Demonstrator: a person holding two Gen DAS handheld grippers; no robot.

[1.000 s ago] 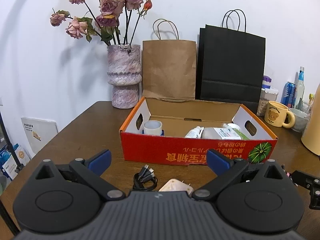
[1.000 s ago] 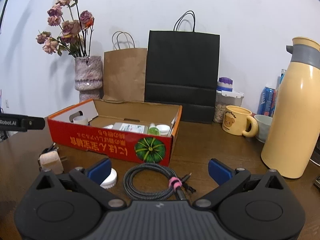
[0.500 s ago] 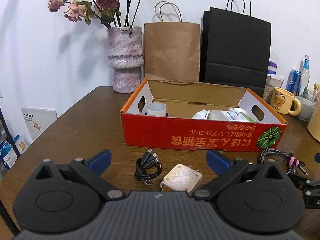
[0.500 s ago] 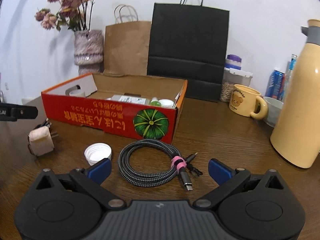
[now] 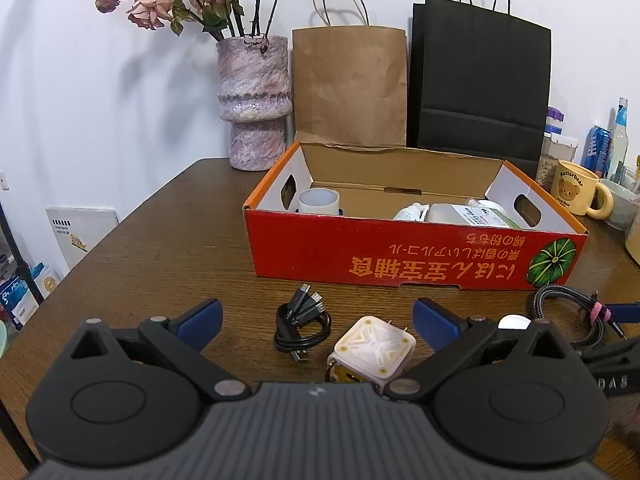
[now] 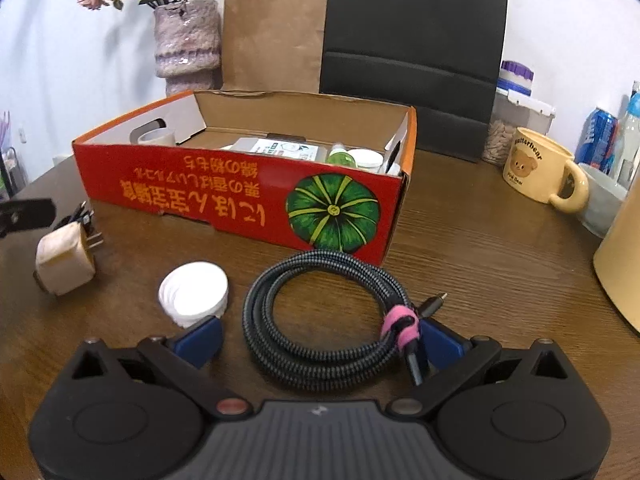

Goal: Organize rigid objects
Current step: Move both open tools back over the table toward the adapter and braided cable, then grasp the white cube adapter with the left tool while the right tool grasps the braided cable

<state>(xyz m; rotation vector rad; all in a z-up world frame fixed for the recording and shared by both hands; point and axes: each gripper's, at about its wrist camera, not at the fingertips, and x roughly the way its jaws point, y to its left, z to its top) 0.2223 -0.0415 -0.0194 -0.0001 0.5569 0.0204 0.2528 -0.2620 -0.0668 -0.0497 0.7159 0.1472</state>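
A red cardboard box (image 5: pixel 400 256) (image 6: pixel 224 188) stands on the brown table and holds a white cup (image 5: pixel 319 201) and several bottles. My left gripper (image 5: pixel 316 322) is open above a white charger plug (image 5: pixel 372 350) and a small black cable (image 5: pixel 303 318). My right gripper (image 6: pixel 320 338) is open, its fingers either side of a coiled braided cable (image 6: pixel 324 316) with a pink tie. A white lid (image 6: pixel 193 293) lies by its left finger. The charger plug (image 6: pixel 64 258) shows at the left in the right wrist view.
A vase of dried roses (image 5: pixel 254 104), a brown paper bag (image 5: pixel 350 84) and a black paper bag (image 5: pixel 478 80) stand behind the box. A yellow bear mug (image 6: pixel 536 166), a bowl, cans and a cream thermos (image 6: pixel 620 272) stand at the right.
Both grippers have risen and tilted down and moved forward. The coiled cable now lies between the right gripper's fingers; the plug and black cable show fully between the left gripper's fingers.
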